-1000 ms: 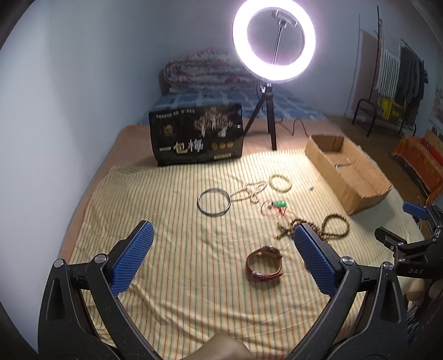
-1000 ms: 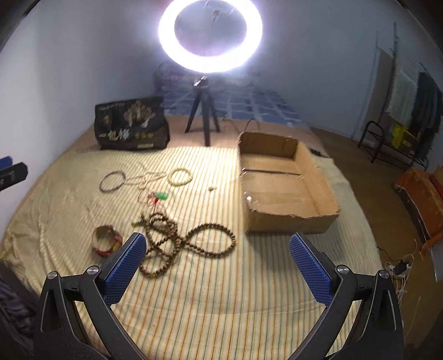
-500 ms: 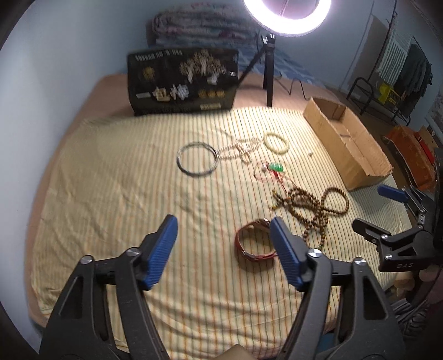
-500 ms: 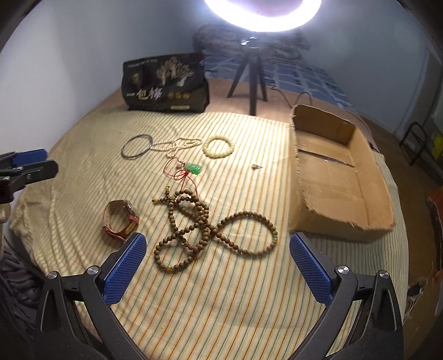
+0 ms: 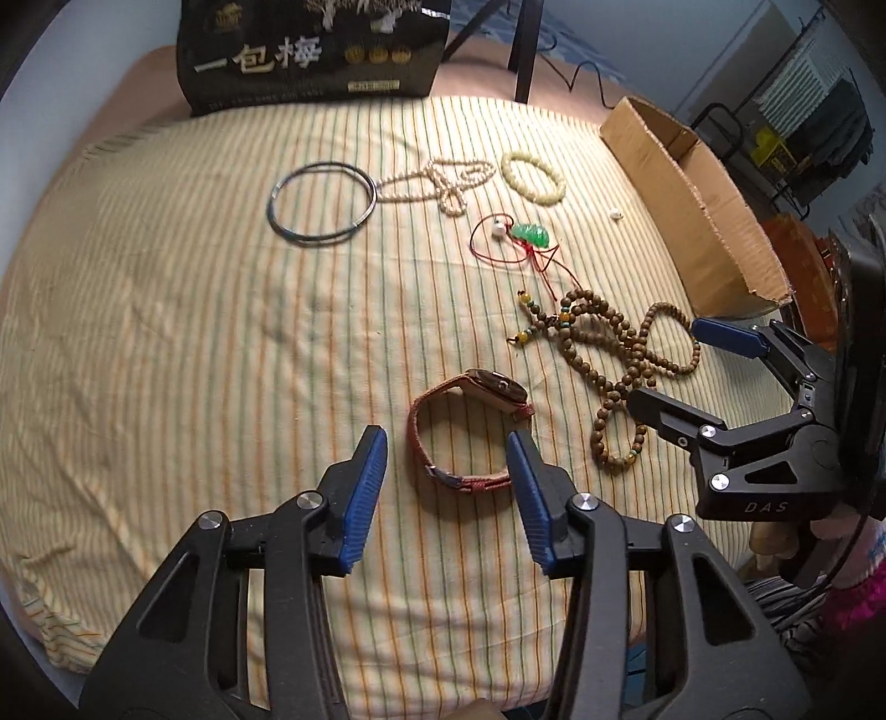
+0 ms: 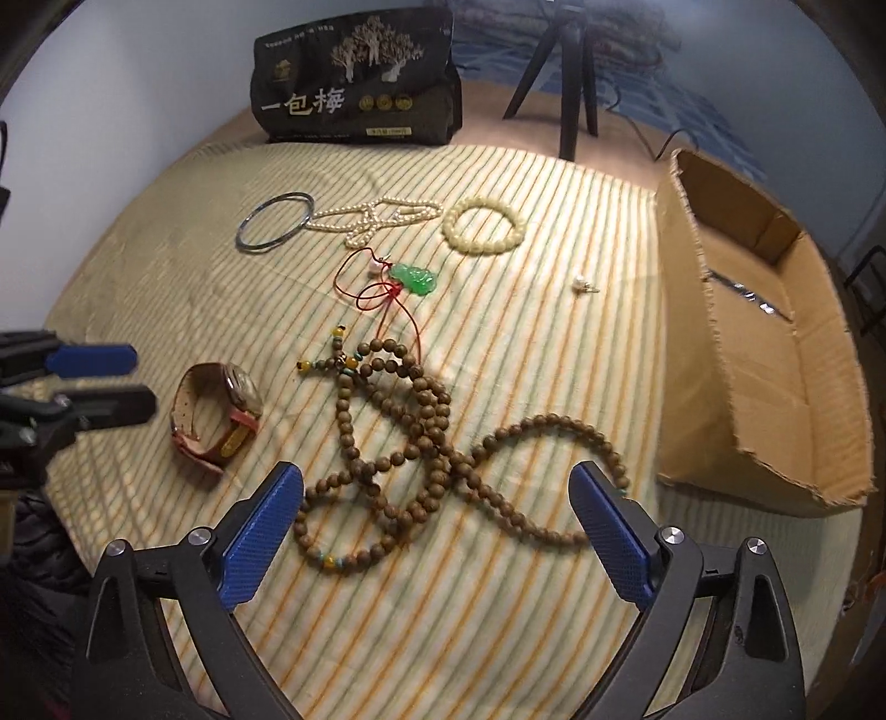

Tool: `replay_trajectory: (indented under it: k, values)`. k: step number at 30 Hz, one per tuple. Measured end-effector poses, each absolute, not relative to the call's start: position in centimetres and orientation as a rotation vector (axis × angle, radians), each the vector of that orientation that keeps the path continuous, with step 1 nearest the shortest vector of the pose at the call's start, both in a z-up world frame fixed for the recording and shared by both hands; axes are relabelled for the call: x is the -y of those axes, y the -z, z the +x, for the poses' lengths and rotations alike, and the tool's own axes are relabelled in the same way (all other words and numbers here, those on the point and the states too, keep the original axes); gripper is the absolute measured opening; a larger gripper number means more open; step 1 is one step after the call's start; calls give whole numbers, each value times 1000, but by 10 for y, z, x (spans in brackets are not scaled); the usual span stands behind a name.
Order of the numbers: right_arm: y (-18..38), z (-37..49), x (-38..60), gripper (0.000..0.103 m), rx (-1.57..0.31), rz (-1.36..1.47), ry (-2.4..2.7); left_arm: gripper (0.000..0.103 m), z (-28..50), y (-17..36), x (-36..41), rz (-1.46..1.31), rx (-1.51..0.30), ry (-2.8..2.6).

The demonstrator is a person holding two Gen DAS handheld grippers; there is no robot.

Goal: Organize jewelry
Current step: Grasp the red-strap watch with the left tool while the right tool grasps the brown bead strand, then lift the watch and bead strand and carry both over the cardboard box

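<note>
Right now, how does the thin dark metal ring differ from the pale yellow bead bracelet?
The thin dark metal ring is a smooth, slim hoop; the pale yellow bead bracelet is chunky round beads. The ring looks wider across and touches the pearl strand; the bracelet lies apart. Both lie flat on the striped cloth.

The bed (image 5: 166,332) is viewed from the near edge by both wrist cameras, each tilted down and forward along its own jaws. The left view is set low and close behind the watch (image 5: 470,432); the right view is set close over the wooden beads (image 6: 421,459). The watch, beads, cardboard box (image 6: 775,376) and black bag (image 5: 310,50) are shared, and each gripper is caught at the other view's edge.
</note>
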State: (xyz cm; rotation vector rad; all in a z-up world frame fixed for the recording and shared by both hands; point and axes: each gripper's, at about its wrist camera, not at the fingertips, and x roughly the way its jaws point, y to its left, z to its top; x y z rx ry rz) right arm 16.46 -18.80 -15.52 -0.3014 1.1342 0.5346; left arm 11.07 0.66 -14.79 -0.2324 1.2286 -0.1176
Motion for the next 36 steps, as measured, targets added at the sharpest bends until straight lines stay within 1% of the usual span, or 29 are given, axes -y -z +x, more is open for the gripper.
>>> replay_trajectory:
  k: [2, 4, 8, 9, 10, 14, 16, 17, 19, 21, 22, 24, 25, 27, 30, 36]
  values:
    - [159, 167, 184, 96, -1144, -310, -540, 46, 115, 155, -5, -231, -1248, 116]
    - [163, 169, 179, 96, -1155, -322, -550, 40, 120, 163, -4, -232, -1272, 108]
    - [168, 168, 171, 96, -1167, -347, -565, 38, 126, 174, -7, -251, -1301, 87]
    - [170, 169, 170, 96, -1170, -357, -560, 34, 128, 176, -7, -254, -1306, 84]
    - [171, 169, 170, 96, -1172, -358, -557, 32, 129, 178, -7, -258, -1311, 83]
    - [179, 174, 169, 96, -1196, -354, -543, 31, 132, 185, -9, -270, -1319, 77]
    - [183, 176, 169, 87, -1208, -365, -531, 26, 131, 185, -9, -273, -1317, 74]
    - [184, 175, 169, 84, -1210, -365, -529, 25, 132, 186, -9, -276, -1318, 76]
    - [186, 180, 170, 82, -1210, -357, -526, 19, 132, 186, -8, -282, -1318, 79]
    - [184, 181, 171, 69, -1209, -346, -521, 17, 132, 186, -8, -284, -1317, 79]
    - [183, 182, 171, 65, -1211, -336, -523, 14, 132, 186, -8, -280, -1318, 78]
    - [183, 186, 172, 49, -1211, -324, -522, 10, 133, 186, -9, -275, -1316, 75]
    - [182, 186, 173, 44, -1214, -314, -525, 10, 132, 185, -8, -277, -1314, 76]
    - [182, 188, 175, 26, -1220, -295, -531, 8, 131, 184, -10, -277, -1309, 79]
    - [182, 189, 177, 12, -1232, -265, -543, 7, 129, 181, -9, -278, -1297, 82]
    - [172, 184, 179, 10, -1203, -270, -547, 6, 127, 165, -6, -263, -1242, 93]
